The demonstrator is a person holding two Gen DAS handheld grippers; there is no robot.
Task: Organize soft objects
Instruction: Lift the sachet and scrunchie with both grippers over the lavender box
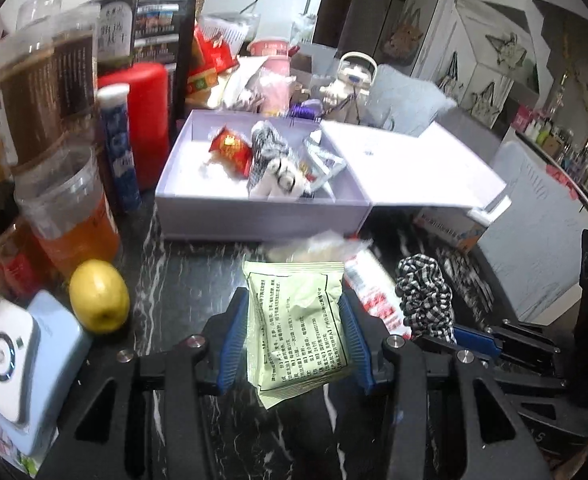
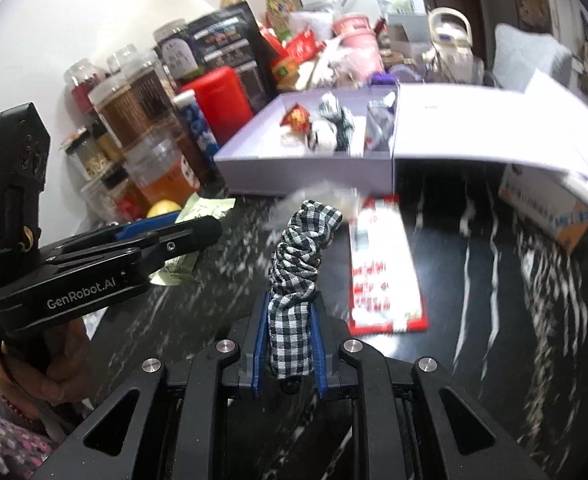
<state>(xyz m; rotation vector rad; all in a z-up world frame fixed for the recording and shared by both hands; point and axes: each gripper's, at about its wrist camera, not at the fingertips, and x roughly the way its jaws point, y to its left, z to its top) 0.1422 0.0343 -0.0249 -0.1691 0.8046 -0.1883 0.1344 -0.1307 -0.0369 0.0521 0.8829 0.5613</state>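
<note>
the things inside the open white box (image 1: pixel 254 216) are blurred, you can hardly name them. the black marble table (image 2: pixel 474 280) is crowded with jars at the left. your left gripper (image 1: pixel 294 340) is clamped on the pale green packet (image 1: pixel 294 320), which sticks up between its blue pads. your right gripper (image 2: pixel 288 344) is closed tight on the checkered cloth roll (image 2: pixel 298 256), which rises above the fingers.

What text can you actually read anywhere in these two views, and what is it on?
"GenRobot.AI": side of the left gripper, right wrist view.
Green packet print: too small to read.
Jar label: blurred.
Red-and-white pack: blurred.
Carton lettering: blurred.
</note>
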